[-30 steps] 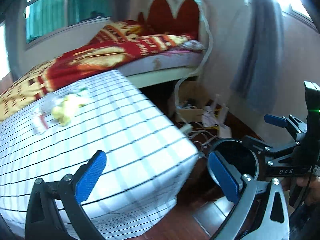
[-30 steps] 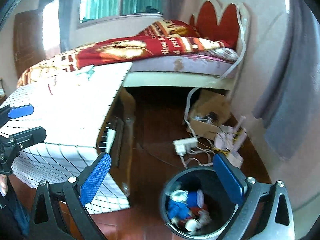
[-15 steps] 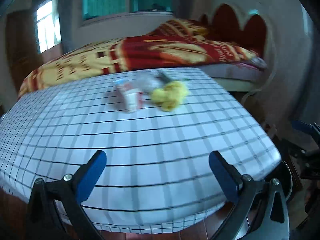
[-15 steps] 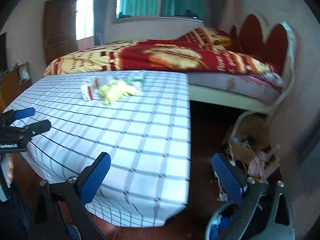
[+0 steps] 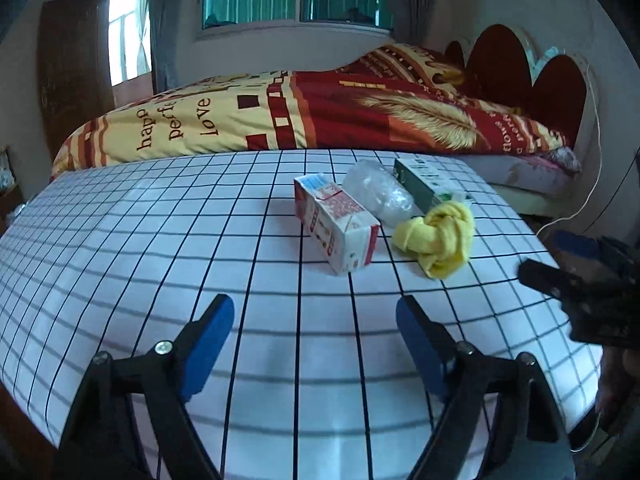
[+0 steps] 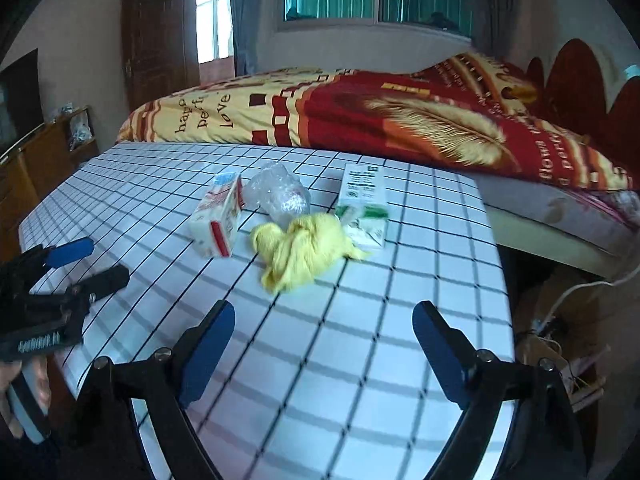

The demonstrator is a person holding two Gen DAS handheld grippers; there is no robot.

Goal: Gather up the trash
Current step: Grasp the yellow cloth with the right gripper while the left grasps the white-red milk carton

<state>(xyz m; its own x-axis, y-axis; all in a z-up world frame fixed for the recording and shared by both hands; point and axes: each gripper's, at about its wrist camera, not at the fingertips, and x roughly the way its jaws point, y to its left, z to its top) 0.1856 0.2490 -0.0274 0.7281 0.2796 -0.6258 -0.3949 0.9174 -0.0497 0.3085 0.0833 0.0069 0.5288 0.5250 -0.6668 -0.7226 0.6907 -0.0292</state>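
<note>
On the checked tablecloth (image 5: 160, 240) (image 6: 400, 320) lies a small heap of trash. It holds a red-and-white carton (image 5: 336, 226) (image 6: 218, 216), a crumpled clear plastic bottle (image 5: 378, 192) (image 6: 278, 194), a green-and-white carton (image 5: 428, 184) (image 6: 362, 204) and a yellow crumpled cloth (image 5: 438, 238) (image 6: 304, 250). My left gripper (image 5: 316, 340) hovers over the cloth short of the red carton, jaws closing with nothing between them. My right gripper (image 6: 324, 340) hovers short of the yellow cloth, jaws also closing on nothing. Each gripper shows at the edge of the other's view.
A bed with a red-and-yellow blanket (image 5: 320, 112) (image 6: 380, 120) stands right behind the table. Cables and cardboard (image 6: 560, 344) lie on the floor to the table's right. A wooden cabinet (image 6: 36, 160) and a door (image 6: 160, 40) are at the left.
Both views swung from the floor and black trash bin onto the table top. The trash heap now lies closer ahead. Both pairs of jaws have narrowed a little.
</note>
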